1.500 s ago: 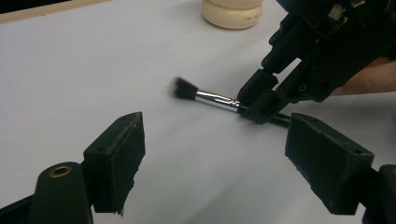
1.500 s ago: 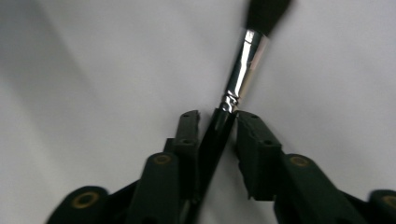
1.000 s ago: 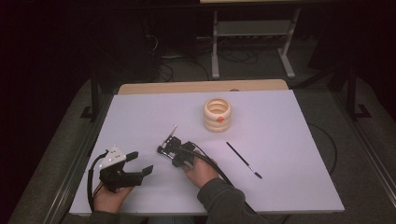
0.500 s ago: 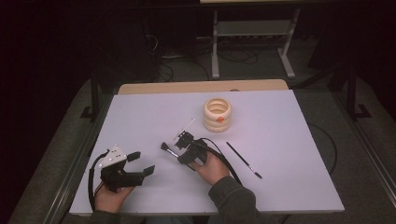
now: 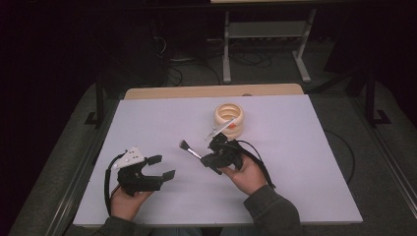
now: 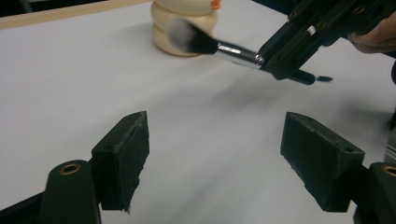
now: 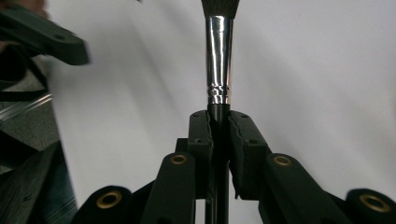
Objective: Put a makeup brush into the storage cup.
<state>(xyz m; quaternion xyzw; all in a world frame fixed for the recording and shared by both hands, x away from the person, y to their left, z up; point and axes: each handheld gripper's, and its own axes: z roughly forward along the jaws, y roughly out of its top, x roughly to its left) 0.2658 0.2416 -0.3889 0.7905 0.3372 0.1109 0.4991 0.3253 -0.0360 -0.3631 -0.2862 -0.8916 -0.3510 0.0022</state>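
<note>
Fingers (image 5: pixel 208 158) of your right gripper (image 5: pixel 212 156) are clamped on the black handle of the makeup brush (image 5: pixel 191 150); those of your left gripper (image 5: pixel 161 167) stand wide apart and hold nothing.

High view: the brush is carried above the white worktop (image 5: pixel 305 162), near its middle. Its long axis runs from the right gripper up and to the left, bristle head leading. The cream ring-shaped holder (image 5: pixel 229 118) stands beyond the right gripper, toward the far edge, with a pale slim tool (image 5: pixel 220 129) leaning out of it. Your left gripper rests near the front-left, well apart from the holder. The right hand (image 5: pixel 246 173) is the nearer one to the holder.

Left gripper view: the 2 black fingers (image 6: pixel 122 156) frame bare worktop. The brush (image 6: pixel 210 45) crosses the upper part of the view, held clear of the surface, bristles toward the holder (image 6: pixel 184 23) in this line of sight, handle end gripped by the other gripper (image 6: pixel 280 60).

Right gripper view: the fingers (image 7: pixel 200 135) close on the handle just below the silver ferrule (image 7: pixel 218 60). The brush axis lies in line with the fingers, pointing straight ahead.

Judgement: if the brush goes to the holder, you must swing the right gripper toward the far side, since the bristle end now points away from the holder opening.
</note>
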